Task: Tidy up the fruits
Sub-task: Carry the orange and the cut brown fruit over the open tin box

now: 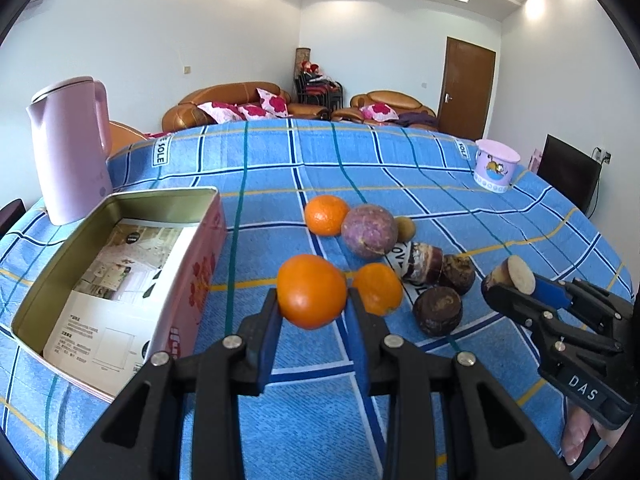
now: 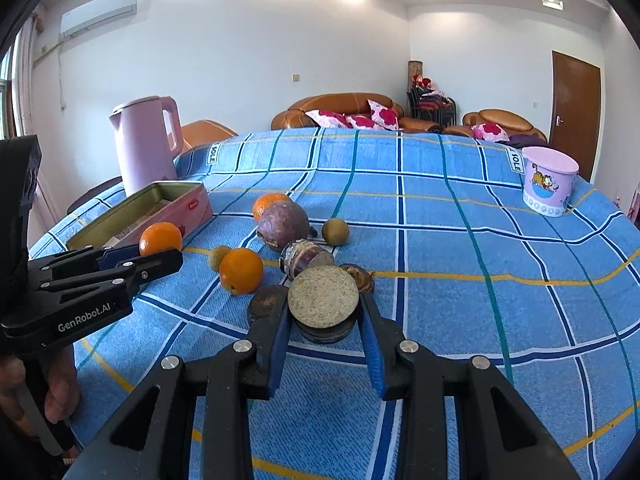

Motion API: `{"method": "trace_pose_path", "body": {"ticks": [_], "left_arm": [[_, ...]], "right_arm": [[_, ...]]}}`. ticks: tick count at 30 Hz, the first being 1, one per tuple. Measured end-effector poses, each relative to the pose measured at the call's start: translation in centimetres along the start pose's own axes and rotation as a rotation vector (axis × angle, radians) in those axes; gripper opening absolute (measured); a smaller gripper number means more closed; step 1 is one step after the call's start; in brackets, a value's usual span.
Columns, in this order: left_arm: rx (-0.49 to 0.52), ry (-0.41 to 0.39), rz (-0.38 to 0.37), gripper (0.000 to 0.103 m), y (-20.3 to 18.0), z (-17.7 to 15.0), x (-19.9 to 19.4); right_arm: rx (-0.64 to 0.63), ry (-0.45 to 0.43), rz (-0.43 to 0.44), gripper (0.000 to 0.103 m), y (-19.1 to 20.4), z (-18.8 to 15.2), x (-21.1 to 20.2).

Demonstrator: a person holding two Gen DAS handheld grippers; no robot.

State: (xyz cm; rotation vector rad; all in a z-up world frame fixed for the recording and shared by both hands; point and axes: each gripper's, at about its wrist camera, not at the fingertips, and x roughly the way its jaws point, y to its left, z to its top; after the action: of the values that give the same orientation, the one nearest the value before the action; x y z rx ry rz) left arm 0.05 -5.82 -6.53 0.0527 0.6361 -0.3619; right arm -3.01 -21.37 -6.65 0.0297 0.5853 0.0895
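left tool clamped on one orange, right tool on one cut root

Your left gripper and right gripper look alike: black plastic linkage arms with triangular cut-outs, silver round pivot screws, and blue pads lining the inner faces of the fingers. White lettering behind the jaws reads "GenRobot.AI" on the left, "DAS" on the right.

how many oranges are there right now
3. One orange is clamped in the left hand-held gripper, one lies on the cloth just right of it, and one sits farther back against the purple fruit. More could be hidden.
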Motion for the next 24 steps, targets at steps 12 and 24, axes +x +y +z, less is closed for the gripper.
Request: {"method": "trace_pose_path", "body": {"ticks": [12,24], "left_arm": [[-0.012,-0.063,0.022,0.033,0.1,-0.1,-1.1],[-0.002,-0.123,0.047,0.033,-0.2,-0.4,-2.2]], "right_arm": [[0.006,-0.071,-0.01,0.036,-0.1,-0.2,-1.1],[0.005,-0.111,-0.004,0.036,-0.2,-0.4,-1.8]]}}
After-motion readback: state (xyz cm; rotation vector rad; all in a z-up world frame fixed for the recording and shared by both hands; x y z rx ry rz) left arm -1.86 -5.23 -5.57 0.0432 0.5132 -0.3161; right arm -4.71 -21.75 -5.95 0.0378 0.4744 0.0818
